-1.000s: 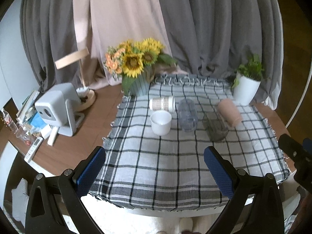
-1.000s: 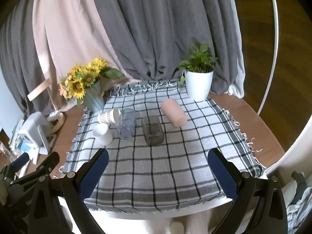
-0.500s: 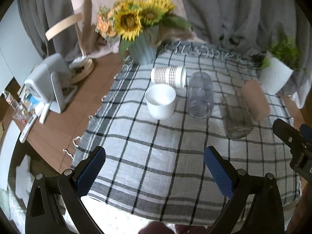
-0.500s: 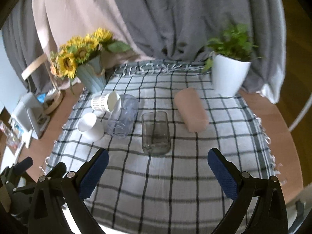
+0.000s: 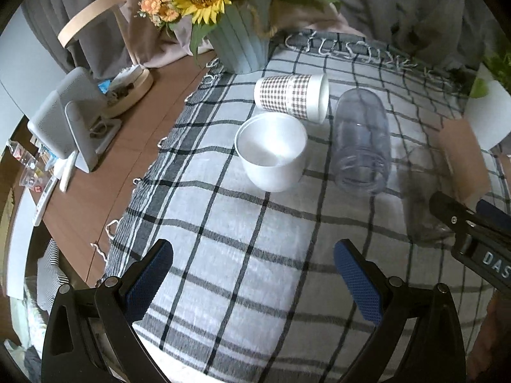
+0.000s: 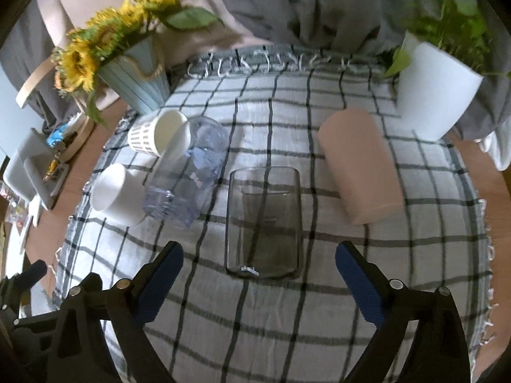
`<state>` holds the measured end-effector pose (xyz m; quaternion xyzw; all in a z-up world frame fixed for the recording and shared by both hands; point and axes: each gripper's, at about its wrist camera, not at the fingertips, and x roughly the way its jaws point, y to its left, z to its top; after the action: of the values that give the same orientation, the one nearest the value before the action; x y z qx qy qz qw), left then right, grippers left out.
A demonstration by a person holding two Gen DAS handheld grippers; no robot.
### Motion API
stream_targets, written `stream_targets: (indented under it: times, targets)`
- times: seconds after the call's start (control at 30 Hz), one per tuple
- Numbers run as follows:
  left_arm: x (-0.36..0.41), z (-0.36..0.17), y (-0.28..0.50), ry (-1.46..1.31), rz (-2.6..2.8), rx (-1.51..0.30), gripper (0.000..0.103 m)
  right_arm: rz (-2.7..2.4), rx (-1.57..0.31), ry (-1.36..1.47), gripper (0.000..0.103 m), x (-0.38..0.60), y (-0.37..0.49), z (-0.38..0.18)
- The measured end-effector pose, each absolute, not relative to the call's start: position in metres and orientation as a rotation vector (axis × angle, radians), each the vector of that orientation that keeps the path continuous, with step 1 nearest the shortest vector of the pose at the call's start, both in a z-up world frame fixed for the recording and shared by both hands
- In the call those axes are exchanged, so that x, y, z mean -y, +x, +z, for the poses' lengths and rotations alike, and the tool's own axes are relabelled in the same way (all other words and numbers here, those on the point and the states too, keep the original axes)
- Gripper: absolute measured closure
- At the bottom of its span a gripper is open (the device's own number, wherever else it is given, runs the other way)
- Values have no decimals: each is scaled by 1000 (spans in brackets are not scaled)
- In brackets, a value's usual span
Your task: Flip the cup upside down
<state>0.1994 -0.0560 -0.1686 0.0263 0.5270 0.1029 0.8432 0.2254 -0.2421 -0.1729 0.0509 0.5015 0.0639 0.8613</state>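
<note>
Several cups lie on a checked cloth. A white cup stands upright, mouth up. A checked paper cup, a clear bluish cup, a smoky clear glass and a pink cup lie on their sides. My left gripper is open and empty, short of the white cup. My right gripper is open and empty, its fingers flanking the near end of the smoky glass.
A sunflower vase stands at the cloth's back left. A white plant pot stands at the back right. A grey device and small items sit on the wooden table to the left.
Both grippers have moved forward and lower toward the cups, which now look larger. The right gripper has come up to the smoky glass. No cup has moved.
</note>
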Motion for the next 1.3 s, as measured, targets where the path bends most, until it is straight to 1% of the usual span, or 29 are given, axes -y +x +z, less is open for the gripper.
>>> stream_targets:
  times: [0.33, 0.43, 0.5, 0.83, 1.13, 1.3]
  targets:
    - [60, -194, 224, 64, 198, -1173, 0, 112, -1127, 89, 22, 241, 269, -213]
    - [60, -199, 228, 55, 195, -1185, 0, 109, -1153, 88, 27, 242, 278, -220]
    - [60, -201, 230, 54, 196, -1188, 0, 105, -1167, 89, 34, 242, 283, -224]
    - [58, -195, 226, 48, 165, -1173, 0, 92, -1162, 110, 35, 243, 283, -222]
    - [38, -180, 211, 79, 113, -1170, 0, 63, -1135, 149, 35, 234, 246, -192]
    - [22, -181, 200, 95, 71, -1191, 0, 37, -1166, 180, 35, 216, 219, -194]
